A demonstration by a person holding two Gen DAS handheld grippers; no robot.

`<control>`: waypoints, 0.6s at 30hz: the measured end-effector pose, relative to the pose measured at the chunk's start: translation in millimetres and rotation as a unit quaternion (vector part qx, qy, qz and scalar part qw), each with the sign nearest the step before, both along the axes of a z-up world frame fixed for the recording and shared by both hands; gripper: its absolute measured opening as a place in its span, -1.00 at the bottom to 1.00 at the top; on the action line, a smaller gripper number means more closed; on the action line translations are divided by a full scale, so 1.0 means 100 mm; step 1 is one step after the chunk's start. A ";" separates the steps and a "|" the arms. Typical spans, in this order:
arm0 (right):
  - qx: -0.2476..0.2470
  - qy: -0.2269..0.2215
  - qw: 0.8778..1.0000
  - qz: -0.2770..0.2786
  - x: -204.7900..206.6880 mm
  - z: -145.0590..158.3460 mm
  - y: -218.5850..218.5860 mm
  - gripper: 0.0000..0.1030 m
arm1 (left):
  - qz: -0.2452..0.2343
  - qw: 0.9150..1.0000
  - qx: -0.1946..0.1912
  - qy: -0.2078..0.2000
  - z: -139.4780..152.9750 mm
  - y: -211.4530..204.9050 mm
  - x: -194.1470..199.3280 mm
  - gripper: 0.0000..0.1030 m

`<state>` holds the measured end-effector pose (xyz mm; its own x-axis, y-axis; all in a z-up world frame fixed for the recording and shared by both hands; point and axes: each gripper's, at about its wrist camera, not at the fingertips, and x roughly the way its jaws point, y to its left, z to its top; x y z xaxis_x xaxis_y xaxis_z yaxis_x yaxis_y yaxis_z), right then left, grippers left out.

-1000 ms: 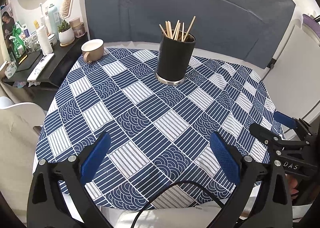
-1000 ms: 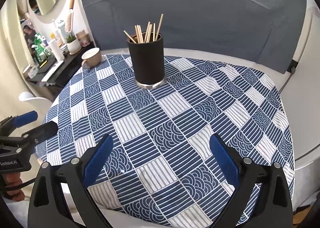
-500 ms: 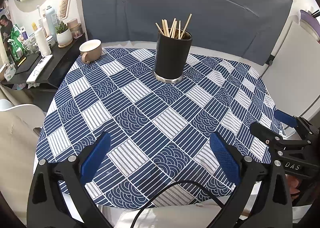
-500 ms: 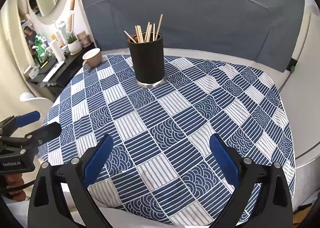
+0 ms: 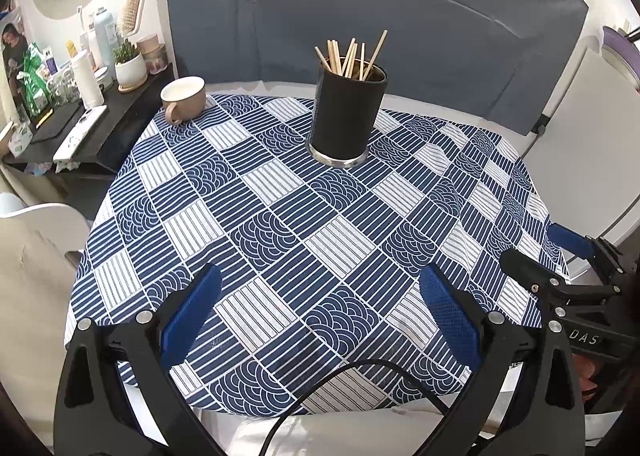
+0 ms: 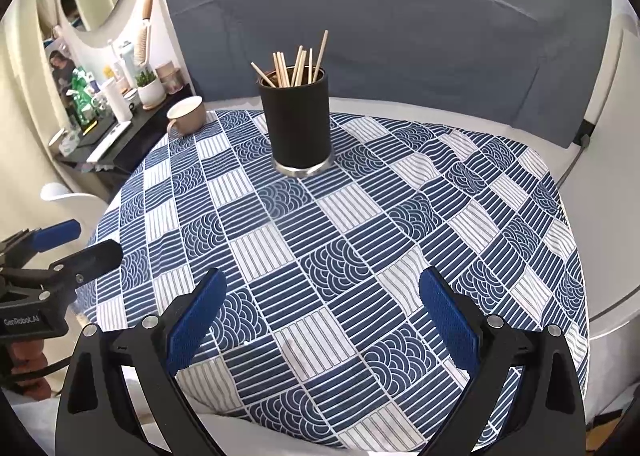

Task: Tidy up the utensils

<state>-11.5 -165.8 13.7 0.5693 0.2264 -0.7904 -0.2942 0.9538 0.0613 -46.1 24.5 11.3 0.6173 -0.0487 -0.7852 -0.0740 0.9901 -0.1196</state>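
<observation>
On table (image 5: 280, 191), far side: black holder (image 5: 347, 115), upright, wooden chopsticks (image 5: 352, 57) bunched inside.
Left gripper (image 5: 320, 316) and right gripper (image 6: 322, 314) had fingers spread, empty; holder unmoved, views shifted slightly since earlier.

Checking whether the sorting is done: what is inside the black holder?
Wooden chopsticks stand inside the black holder, leaning in different directions with their top ends above the rim. The wall hides their lower ends and anything else inside.
</observation>
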 end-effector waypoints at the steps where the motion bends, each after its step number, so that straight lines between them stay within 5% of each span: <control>1: -0.001 0.002 1.000 0.001 0.01 0.00 0.00 0.80 | 0.002 1.000 -0.001 0.000 0.00 0.01 0.00 0.88; 18: -0.008 -0.012 1.000 0.014 -0.02 0.02 0.05 0.80 | 0.004 1.000 0.004 -0.004 -0.01 -0.01 -0.04 0.88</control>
<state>-13.1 -160.7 15.7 0.5813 0.2294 -0.7807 -0.3212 0.9462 0.0390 -50.0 23.3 10.7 0.6239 -0.0384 -0.7806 -0.0801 0.9904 -0.1127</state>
